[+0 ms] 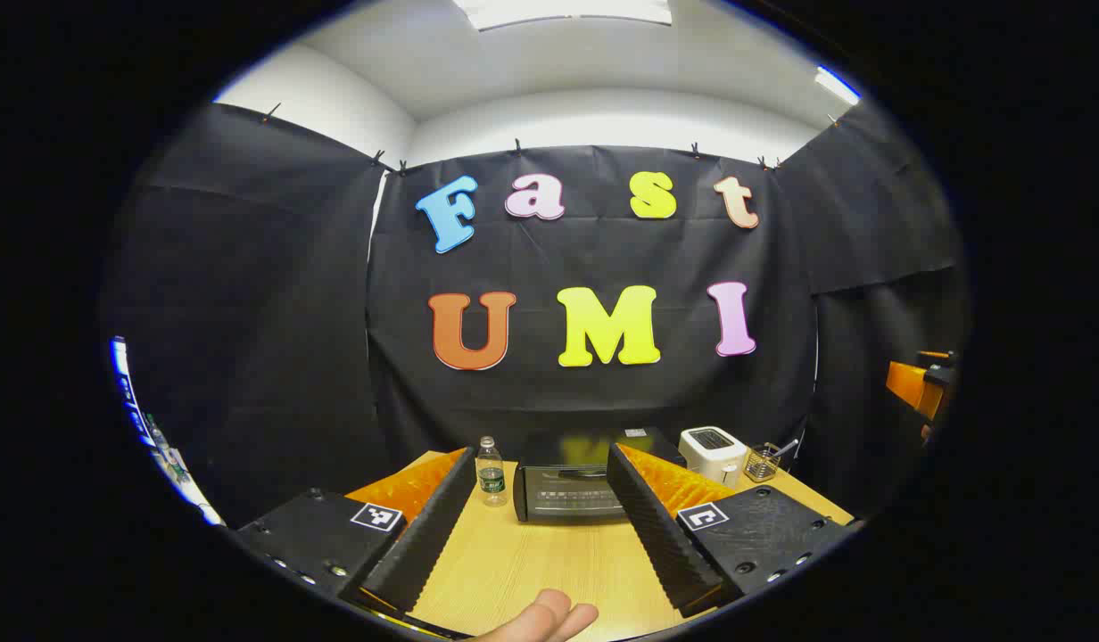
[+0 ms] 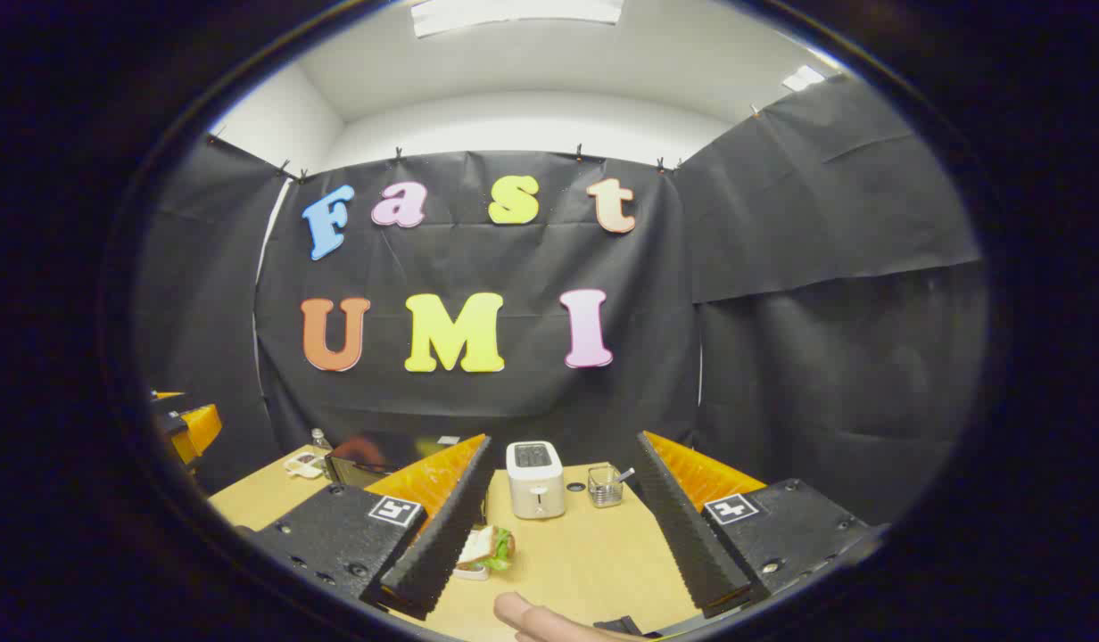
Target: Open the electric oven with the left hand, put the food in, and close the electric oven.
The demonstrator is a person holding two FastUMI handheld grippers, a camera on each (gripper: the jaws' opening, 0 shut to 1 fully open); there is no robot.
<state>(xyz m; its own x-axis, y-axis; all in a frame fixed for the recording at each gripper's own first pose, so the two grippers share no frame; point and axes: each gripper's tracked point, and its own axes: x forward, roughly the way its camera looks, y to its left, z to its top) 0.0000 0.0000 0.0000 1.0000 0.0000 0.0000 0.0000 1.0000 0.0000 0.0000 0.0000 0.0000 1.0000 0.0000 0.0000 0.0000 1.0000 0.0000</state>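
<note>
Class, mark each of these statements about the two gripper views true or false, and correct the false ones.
1. The electric oven has its door shut. True.
2. The left gripper is clamped on the oven's handle. False: its fingers are spread open, short of the oven, with nothing between them.
3. A water bottle stands upright on the table beside the oven. True.
4. The sandwich is already inside the oven. False: it lies on the table, by the right gripper.
5. The toaster lies tipped on its side. False: it stands upright, next to a wire basket.
</note>
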